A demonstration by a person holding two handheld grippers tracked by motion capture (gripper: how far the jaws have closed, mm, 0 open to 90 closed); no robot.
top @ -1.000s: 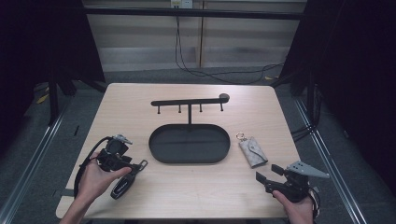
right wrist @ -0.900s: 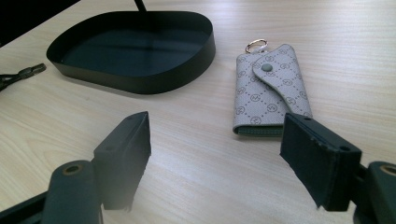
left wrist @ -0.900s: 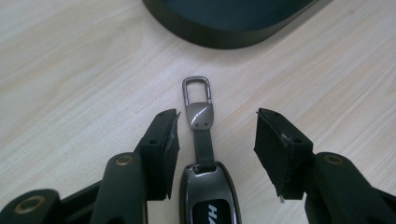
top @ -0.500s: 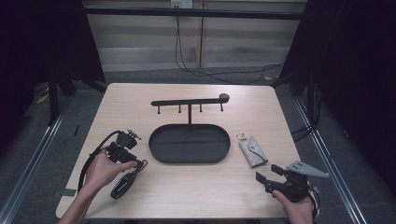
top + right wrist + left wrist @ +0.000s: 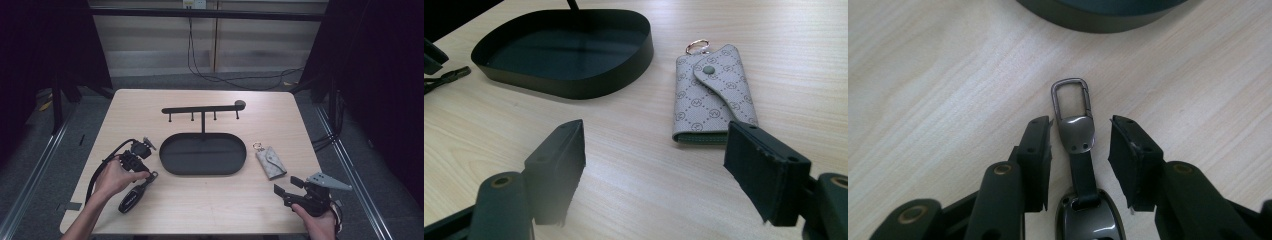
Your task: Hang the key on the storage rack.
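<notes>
The left tongs stand apart astride the key fob's strap near the tabletop's left edge, lined up to pinch it. The right tongs wait apart by the near right corner, facing the key pouch.

Light wooden table, black oval tray with hook rail at centre, grey patterned key pouch beside tray, black key fob near left edge

One oval tray, one hook rack, one key pouch, one key fob — seemingly — two grippers.
</notes>
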